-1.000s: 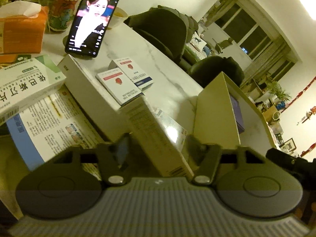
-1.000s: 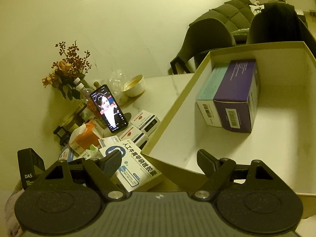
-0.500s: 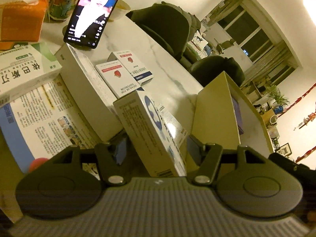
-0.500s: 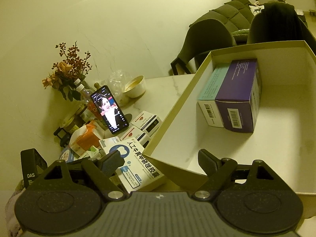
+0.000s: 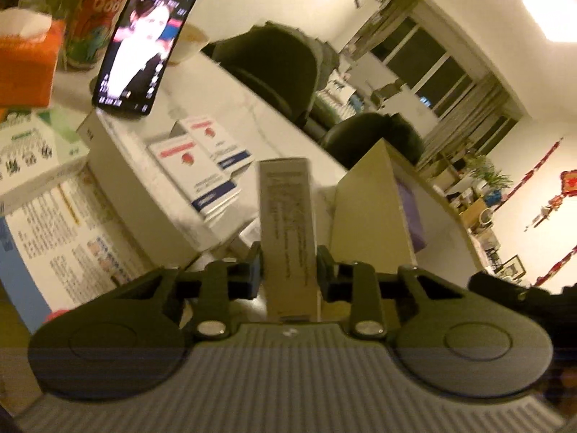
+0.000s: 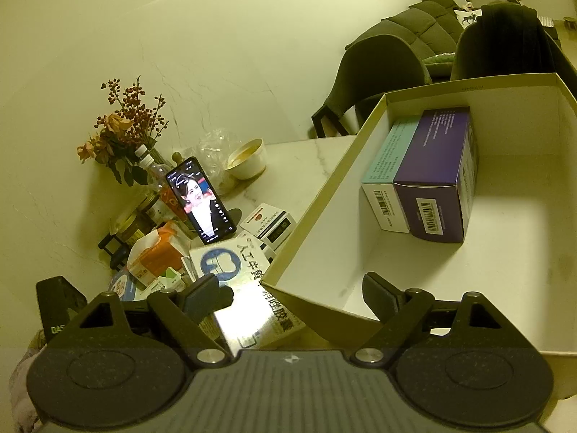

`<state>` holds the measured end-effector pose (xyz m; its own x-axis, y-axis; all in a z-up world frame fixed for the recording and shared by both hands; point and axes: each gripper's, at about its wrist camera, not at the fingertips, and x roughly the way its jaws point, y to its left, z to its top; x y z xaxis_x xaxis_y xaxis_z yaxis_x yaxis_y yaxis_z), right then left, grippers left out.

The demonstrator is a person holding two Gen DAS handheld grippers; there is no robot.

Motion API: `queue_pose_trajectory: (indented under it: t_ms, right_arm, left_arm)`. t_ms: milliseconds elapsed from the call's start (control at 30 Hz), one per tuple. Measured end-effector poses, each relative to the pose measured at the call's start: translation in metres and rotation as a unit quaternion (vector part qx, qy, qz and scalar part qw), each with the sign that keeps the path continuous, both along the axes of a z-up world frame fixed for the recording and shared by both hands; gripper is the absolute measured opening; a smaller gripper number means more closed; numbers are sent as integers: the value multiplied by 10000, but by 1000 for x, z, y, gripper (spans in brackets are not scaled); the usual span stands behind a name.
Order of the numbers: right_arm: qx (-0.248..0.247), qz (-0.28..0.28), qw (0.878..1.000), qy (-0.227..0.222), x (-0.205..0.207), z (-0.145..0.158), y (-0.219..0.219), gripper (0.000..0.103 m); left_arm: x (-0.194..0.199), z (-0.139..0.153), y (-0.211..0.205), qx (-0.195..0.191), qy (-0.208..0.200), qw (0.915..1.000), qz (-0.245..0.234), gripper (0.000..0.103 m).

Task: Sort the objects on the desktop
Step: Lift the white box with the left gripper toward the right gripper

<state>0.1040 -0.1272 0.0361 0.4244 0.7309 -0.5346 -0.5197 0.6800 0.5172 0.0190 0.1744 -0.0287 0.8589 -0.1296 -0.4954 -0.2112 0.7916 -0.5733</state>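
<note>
Left gripper (image 5: 289, 270) has just closed on a slim box (image 5: 288, 231), probably bound for the tray (image 6: 360, 166). Right gripper (image 6: 297, 288) hangs wide open, empty, over the tray's corner.

Glossy card medicine box (image 6: 252, 288), matt cardboard tray (image 6: 324, 195); marbled tabletop (image 6: 310, 155)

Marble-veined wall (image 6: 216, 54), dark chairs (image 6: 378, 72), night window (image 5: 432, 68), ceiling light (image 5: 548, 11).

Dim yellowish room light; the left view smears with motion blur, glare whitens the glossy white carton (image 6: 249, 310) just ahead of the right tool, and fisheye edges bend.
</note>
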Motion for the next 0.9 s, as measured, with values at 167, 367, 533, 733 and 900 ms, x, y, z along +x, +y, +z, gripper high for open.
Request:
queue_pose_trajectory:
  t_ms: [167,367,533,733,900]
  right_arm:
    - [59,16,10000,18,0,1,0,89]
    - [137,59,9999,38,0,3,1,88]
    - [317,175,9993,68,0,6,3,88]
    - [717,390,9965,151,-1,11,5,88]
    - [1318,597,9883,474,4,10,1,87]
  left_arm:
    - [-4,5,6,-197,-182,9996,-17,27]
    - [-10,14,13,-520,-457,9976,-79,27]
    - [-14,24,17,-877,-734,9931,-273,27]
    - [-14,30,20,-1380,-1026,9828,-668,27]
    - [-11,26,22,-1960,-1209,9684,-960,27]
